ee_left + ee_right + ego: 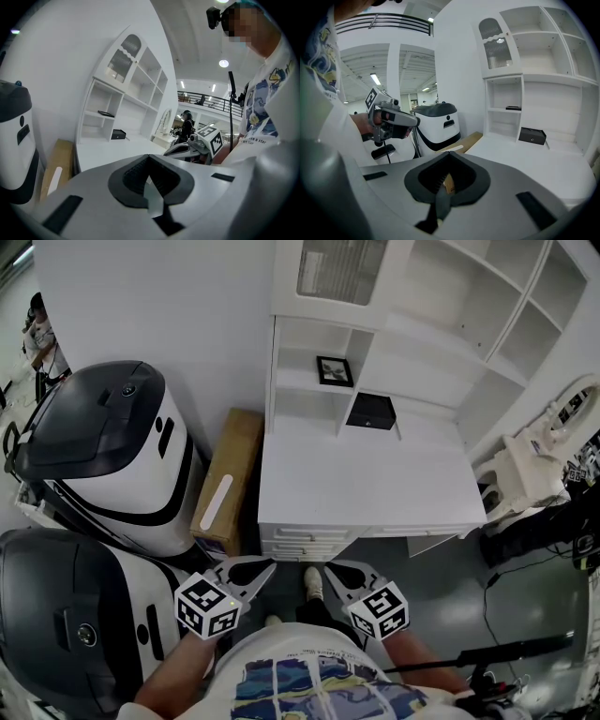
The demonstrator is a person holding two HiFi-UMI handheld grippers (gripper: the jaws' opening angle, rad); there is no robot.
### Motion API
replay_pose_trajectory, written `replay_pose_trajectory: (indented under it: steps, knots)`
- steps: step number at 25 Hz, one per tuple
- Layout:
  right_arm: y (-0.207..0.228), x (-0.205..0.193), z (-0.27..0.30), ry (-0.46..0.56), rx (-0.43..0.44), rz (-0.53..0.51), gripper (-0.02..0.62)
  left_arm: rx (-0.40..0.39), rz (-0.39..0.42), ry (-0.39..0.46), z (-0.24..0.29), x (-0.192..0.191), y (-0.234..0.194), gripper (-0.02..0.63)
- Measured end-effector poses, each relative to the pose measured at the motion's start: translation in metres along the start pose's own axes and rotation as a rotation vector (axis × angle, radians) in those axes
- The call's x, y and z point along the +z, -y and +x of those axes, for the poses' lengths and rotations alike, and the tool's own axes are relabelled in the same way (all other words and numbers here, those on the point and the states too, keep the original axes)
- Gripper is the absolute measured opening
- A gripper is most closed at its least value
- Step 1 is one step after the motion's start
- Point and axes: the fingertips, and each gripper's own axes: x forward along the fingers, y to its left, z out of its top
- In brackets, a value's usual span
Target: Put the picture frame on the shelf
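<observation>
On the shelf [309, 382] left of the desk's [366, 484] back, the frame [335, 371] sits inside a small cubby, with a black box [370, 411] on the desk just below and to its right. The left gripper [265, 566] and right gripper [330, 568] hang close to the person's body, well apart from the desk. Each has its jaws closed together on nothing.

The frame looks already placed, so the risk lies in any further reach. The cubby is narrow, and a gripper going in could knock its walls or push the frame toward the back. Lifting a flat frame with closed tips would probably slide it rather than grip it.

The head view shows the frame's face and the 2 grippers together. The left gripper [149, 158] view shows the frame [105, 114] as a thin dark slab that seems to lie flat. The right gripper [450, 154] view shows the frame [513, 108] the same way, above the box [532, 135].
</observation>
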Motion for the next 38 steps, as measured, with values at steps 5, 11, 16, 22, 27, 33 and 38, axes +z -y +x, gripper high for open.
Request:
replay_pose_trajectory:
  steps: [5,11,16,22,27,33,38]
  knots:
    - [-0.002,-0.001,-0.001,0.001,0.004,0.0,0.025,-0.004,0.0,-0.009,0.001,-0.002,0.003,0.012]
    - [-0.001,-0.002,0.0,0.002,0.014,-0.009,0.025,0.003,-0.001,-0.017,0.001,-0.005,0.004,0.012]
    - [-0.002,0.0,0.002,-0.006,0.017,-0.015,0.025,0.003,-0.009,-0.02,0.001,-0.004,0.003,0.012]
    - [-0.002,-0.004,0.002,-0.01,0.021,-0.006,0.025,-0.001,-0.006,-0.034,0.005,-0.008,0.005,0.012]
    - [0.0,-0.004,0.002,-0.01,0.025,0.01,0.025,-0.007,-0.017,-0.048,0.009,-0.008,0.005,0.012]
    - [0.013,-0.008,0.001,-0.015,0.012,0.013,0.025,-0.015,-0.005,-0.064,0.021,-0.004,0.005,0.012]
    - [0.023,-0.004,0.002,-0.002,0.024,0.028,0.025,-0.019,0.013,-0.071,0.034,-0.002,0.0,0.012]
